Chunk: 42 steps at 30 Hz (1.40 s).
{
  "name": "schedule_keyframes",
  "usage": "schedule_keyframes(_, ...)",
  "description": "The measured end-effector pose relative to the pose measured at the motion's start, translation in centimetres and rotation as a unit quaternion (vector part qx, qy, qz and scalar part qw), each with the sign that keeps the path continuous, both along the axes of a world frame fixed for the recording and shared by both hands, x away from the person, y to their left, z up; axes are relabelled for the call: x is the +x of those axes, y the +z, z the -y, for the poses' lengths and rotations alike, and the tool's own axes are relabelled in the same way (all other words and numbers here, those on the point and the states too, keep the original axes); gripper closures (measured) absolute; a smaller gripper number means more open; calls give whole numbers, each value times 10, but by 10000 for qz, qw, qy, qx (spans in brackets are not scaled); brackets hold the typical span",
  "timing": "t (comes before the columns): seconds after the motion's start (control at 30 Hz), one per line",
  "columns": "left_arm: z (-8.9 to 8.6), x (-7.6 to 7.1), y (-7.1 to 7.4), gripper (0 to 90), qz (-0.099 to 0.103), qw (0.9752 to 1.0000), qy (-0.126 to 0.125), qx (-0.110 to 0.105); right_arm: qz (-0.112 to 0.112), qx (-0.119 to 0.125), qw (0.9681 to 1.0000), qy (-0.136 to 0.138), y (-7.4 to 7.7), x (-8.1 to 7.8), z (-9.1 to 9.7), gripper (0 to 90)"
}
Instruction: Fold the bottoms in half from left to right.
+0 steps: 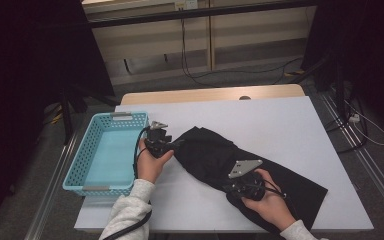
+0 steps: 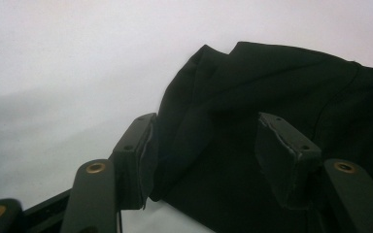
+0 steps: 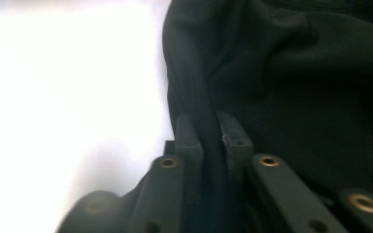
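White table (image 1: 280,125) carries everything, with a strip of wooden tabletop (image 1: 210,94) showing along its far edge.

Black garment (image 1: 215,155) lies across the middle of the white surface, running from near the basket at its upper left end down to the near right corner. It is rumpled and bunched at the left end, flatter toward the right.

Blue plastic basket (image 1: 92,145) sits at the left side of the table, just beside the garment's left end, its lattice walls upright.

Left gripper (image 1: 169,145), held in the left hand (image 1: 150,165), sits between basket and garment at the cloth's left end. In the left gripper view (image 2: 204,145) its jaws stand roughly half open, a fold of the garment (image 2: 252,97) lying between them; the left pad touches the cloth edge, the right pad is apart from it. No grip.

Right gripper (image 1: 232,187), in the right hand (image 1: 270,202), rests on the garment's near middle portion. In the right gripper view (image 3: 209,141) its jaws are closed nearly together, pinching a ridge of the black cloth (image 3: 291,73) between the pads
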<state>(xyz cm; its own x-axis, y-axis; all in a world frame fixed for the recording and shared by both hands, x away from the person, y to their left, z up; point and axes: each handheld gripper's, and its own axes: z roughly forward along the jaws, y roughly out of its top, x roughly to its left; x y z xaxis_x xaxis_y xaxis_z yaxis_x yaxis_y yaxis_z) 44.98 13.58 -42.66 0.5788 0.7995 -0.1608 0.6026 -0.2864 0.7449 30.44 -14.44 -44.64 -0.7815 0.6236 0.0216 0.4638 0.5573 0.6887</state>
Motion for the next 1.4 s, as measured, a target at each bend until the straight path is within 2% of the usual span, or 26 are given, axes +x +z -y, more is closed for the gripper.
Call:
schedule_keyframes(0.1, -2, 0, 0, 426, 14, 10000, 21, 10, -6, -64, 10000, -49, 2, 0, 5, 846)
schedule_keyframes(0.17, -2, -1, 0, 431, 36, 10000, 39, 19, 7, -29, 9999, -156, 4, 1, 12, 847)
schedule_keyframes(0.2, -3, -2, 1, 457, 39, 10000, 36, 19, -43, 27, 9995, -302, 4, 2, 19, 848)
schedule_keyframes(0.23, -4, -2, 0, 457, 23, 10000, 27, 24, -43, 27, 9995, -302, 4, 2, 19, 848)
schedule_keyframes(0.33, -5, -5, -2, 561, -59, 10000, 31, 50, -129, 88, 9989, -433, 4, 3, 26, 848)
schedule_keyframes(0.4, -6, -8, -4, 596, -125, 9999, 19, 36, -111, 159, 9987, -462, 5, 3, 29, 847)
schedule_keyframes(0.5, -3, -13, -8, 606, -108, 9998, -27, 155, -107, 166, 9988, -438, 5, 3, 29, 847)
schedule_keyframes(0.6, -4, -14, -17, 611, -172, 9990, 40, 421, -130, 126, 9991, -396, 4, 3, 27, 847)
schedule_keyframes(0.67, -3, -15, -20, 647, -117, 9974, 166, 692, -141, 111, 9991, -371, 4, 2, 26, 847)
schedule_keyframes(0.77, -1, -12, -21, 729, -112, 9967, 270, 755, -147, 84, 9993, -331, 5, 1, 26, 848)
schedule_keyframes(0.87, -2, -7, -23, 828, -167, 9971, 391, 626, -215, 86, 9993, -302, 3, 2, 25, 848)
schedule_keyframes(0.97, -3, -4, -20, 868, -262, 9971, 397, 601, -242, 92, 9993, -259, 2, 2, 25, 848)
schedule_keyframes(1.03, -2, 0, -16, 877, -281, 9971, 396, 586, -246, 120, 9993, -245, 3, 2, 25, 849)
schedule_keyframes(1.2, -3, 14, 0, 887, -245, 9980, 466, 348, -340, 123, 9993, -64, 2, 0, 21, 853)
schedule_keyframes(1.3, -1, 19, 4, 891, -402, 9981, 409, 230, -373, 122, 9992, 25, 2, -1, 18, 853)
schedule_keyframes(1.33, -1, 20, 3, 891, -385, 9980, 406, 277, -383, 134, 9992, 35, 2, -1, 18, 853)
schedule_keyframes(1.4, -1, 22, 3, 890, -388, 9981, 428, 210, -412, 131, 9990, 94, 1, -2, 16, 852)
